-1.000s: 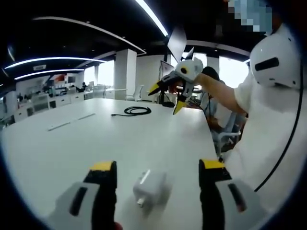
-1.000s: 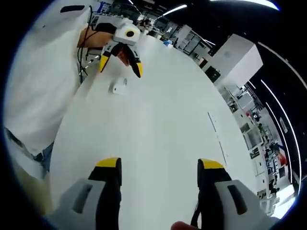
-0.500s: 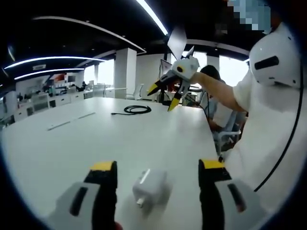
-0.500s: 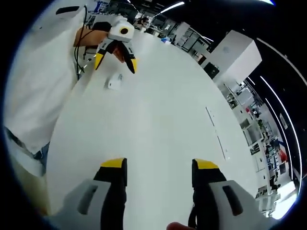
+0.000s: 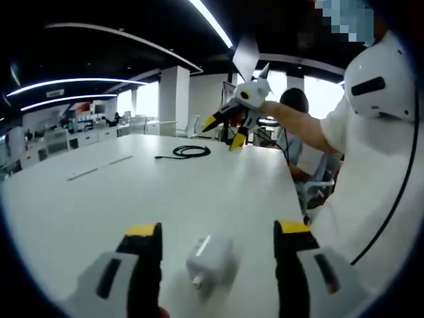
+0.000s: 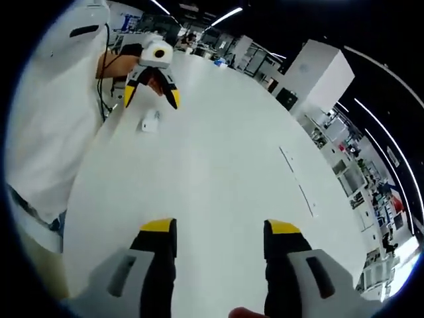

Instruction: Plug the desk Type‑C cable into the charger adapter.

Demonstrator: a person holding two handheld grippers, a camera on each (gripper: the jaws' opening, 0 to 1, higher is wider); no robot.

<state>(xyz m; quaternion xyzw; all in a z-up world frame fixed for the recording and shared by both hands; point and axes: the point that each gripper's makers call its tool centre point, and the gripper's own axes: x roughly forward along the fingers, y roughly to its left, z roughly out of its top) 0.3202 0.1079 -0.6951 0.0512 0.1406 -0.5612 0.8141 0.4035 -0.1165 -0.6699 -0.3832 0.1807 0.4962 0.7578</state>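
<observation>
One white charger [image 5: 210,260] is lying on one white table [image 5: 165,192]. One black cable [image 5: 187,152] is sitting coiled on it, and two pale flat strips [image 5: 82,174] are resting there too. Two grippers are showing: the left gripper [image 5: 217,228] and the right gripper [image 6: 218,226]. One person in white [image 5: 371,199] is standing beside the table.

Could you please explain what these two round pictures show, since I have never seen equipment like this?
A person holds a hand-held gripper in each hand, and a camera rides on each.

The left gripper view looks along the left gripper, jaws open, hovering around a white charger adapter on the white table. Farther off lies a coiled black cable, with the right gripper raised near it.

The right gripper view looks back along the right gripper's open, empty jaws towards the left gripper and adapter.
</observation>
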